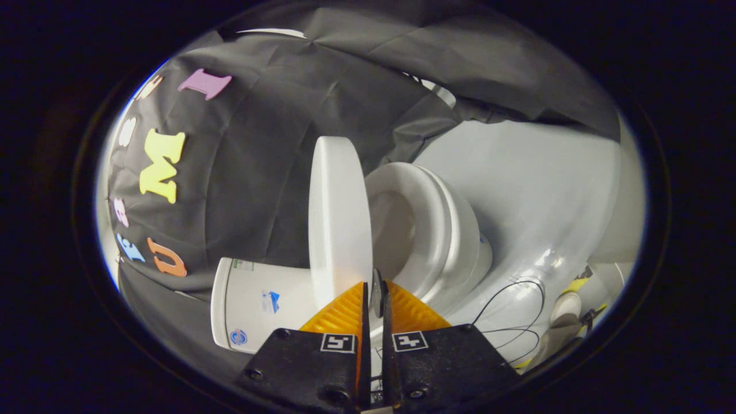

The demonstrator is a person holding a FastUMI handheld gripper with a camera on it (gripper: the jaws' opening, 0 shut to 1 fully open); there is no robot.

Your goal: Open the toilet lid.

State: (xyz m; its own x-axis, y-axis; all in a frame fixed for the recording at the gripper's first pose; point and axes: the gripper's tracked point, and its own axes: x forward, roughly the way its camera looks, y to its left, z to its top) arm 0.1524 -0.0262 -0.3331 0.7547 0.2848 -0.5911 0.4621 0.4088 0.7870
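The view is rolled sideways. The white toilet lid is lifted well away from the seat, so the bowl opening shows between them. My gripper is at the lid's rim, its two fingers nearly together. A thin grey tab on the lid's edge is pinched between them. The lid extends ahead of the fingers, and the seat and bowl lie just to its right.
The white tank lies left of the fingers, against the black cloth wall. A glossy white floor spreads beyond the bowl. Thin black cables loop on it near a small white and yellow object.
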